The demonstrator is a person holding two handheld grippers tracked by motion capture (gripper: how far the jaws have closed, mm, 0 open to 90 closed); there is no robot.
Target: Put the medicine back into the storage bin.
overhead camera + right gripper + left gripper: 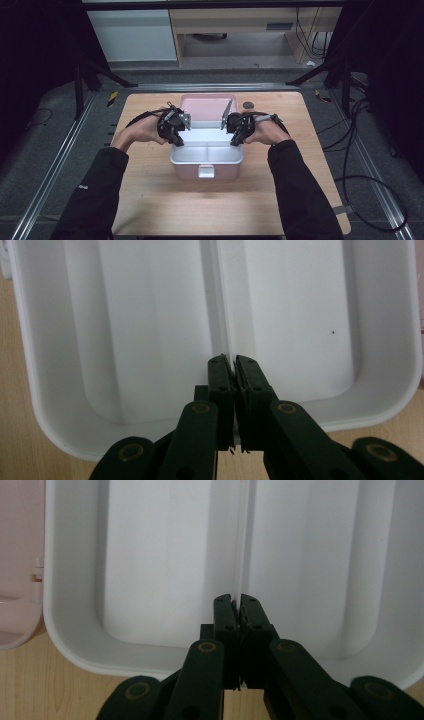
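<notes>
Tray: white two-compartment insert tray [207, 150] seated in a pink lidded box [206, 170], centre of frame, lid [207, 107] open behind.
Divider: ridge [241, 545] runs side to side, from tool to tool.
Left tool [176, 140]: closed on the tray's left divider end.
Right tool [235, 140]: closed on the right end.
Next move: likely a straight, level lift.
Surface [150, 200]: wooden.
</notes>
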